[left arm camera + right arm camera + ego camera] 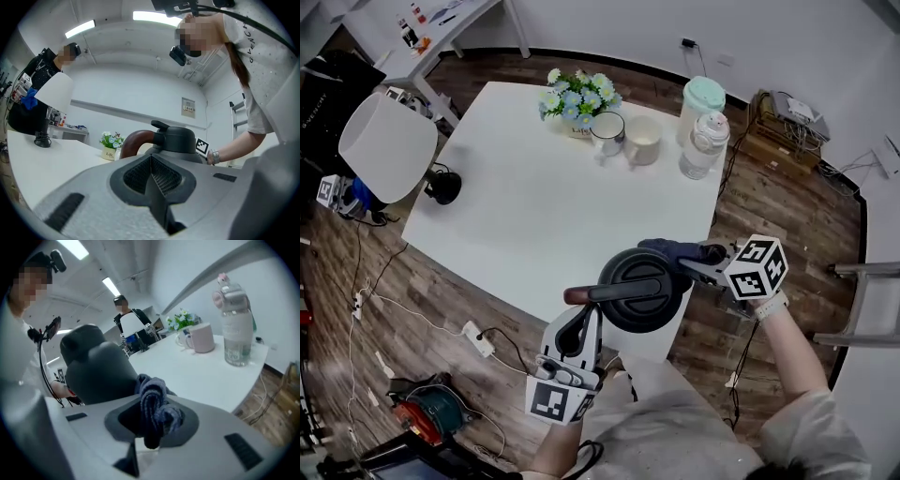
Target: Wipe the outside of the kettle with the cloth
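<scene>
Kettle: a dark kettle (637, 291) is seen at the lower middle of the head view, at the near edge of the white table (525, 216); whether it rests on the top cannot be told.
Handle: the brown handle (579, 295) is turned toward the frame's left.
Left gripper: the left gripper (579, 323) is held just below the handle in the head view. In the left gripper view its jaws are seen pressed together with nothing between them, and the kettle (176, 140) is seen just past their tips.
Right gripper: the right gripper (698, 265) is held at the kettle's right side; its jaws are clamped on the cloth.
Cloth: a dark blue cloth (157, 406) is bunched between the right jaws and is laid against the kettle's wall (93, 371); in the head view the cloth (667, 249) shows at the kettle's upper right.
Far edge of table: a flower pot (577, 98), two mugs (607, 131) and two bottles (705, 141) are lined up in the upper middle of the frame, well apart from the kettle.
</scene>
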A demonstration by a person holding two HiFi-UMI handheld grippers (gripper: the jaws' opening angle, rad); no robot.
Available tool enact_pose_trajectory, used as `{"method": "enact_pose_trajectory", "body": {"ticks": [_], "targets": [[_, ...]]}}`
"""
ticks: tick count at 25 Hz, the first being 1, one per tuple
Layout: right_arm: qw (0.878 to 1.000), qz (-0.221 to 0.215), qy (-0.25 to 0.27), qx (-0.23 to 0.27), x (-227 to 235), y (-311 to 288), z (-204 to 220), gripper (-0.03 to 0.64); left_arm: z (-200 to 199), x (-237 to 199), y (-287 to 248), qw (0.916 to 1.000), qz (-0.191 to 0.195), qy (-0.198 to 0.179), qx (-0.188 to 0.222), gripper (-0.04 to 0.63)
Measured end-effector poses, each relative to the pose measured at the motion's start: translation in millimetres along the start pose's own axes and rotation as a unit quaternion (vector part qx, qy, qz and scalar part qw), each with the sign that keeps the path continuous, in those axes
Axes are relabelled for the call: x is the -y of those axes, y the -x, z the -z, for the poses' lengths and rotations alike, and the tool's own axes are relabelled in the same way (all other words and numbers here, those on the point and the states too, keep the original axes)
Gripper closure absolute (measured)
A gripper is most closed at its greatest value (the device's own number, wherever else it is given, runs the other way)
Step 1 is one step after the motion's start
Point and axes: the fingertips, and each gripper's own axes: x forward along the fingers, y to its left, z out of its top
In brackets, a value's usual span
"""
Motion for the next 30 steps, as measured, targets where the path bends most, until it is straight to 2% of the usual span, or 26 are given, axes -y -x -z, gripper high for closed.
{"method": "enact_pose_trajectory", "body": {"ticks": [3,6,10,13,16,19,25,30], "targets": [[0.998,-0.034,0.055,0.029,-13.3,21.5,-44.7,0.555,-1.2,3.8,-0.5,1.0,0.002,0.005,-0.007,0.586],[0.988,-0.102,0.115,0.029,-42.9,47.0,-91.5,0.555,-3.9,4.1,-1.4,0.9999,0.006,-0.001,-0.015,0.586],[0.957,-0.198,0.211,-0.02,-84.8,74.2,-130.5,0.555,-8.4,6.9,-5.4,0.9998,0.009,-0.003,-0.019,0.586],[0.934,-0.238,0.259,-0.063,-102.1,75.2,-144.3,0.555,-12.3,7.9,-6.9,0.9995,0.008,0.015,-0.026,0.586],[0.909,-0.252,0.301,-0.142,-101.8,55.6,-133.0,0.555,-12.0,6.0,-3.9,0.9993,0.005,0.021,-0.03,0.586],[0.885,-0.267,0.316,-0.213,-95.1,32.9,-119.5,0.555,-9.8,4.4,-1.6,0.9992,-0.001,0.015,-0.036,0.586],[0.857,-0.29,0.304,-0.3,-74.1,-4.8,-107.4,0.555,-3.6,1.6,3.2,0.9988,-0.004,0.014,-0.048,0.586],[0.822,-0.288,0.314,-0.377,-57.9,-34.2,-84.5,0.555,-1.2,0.6,2.6,0.9986,-0.003,0.009,-0.053,0.586]]}}
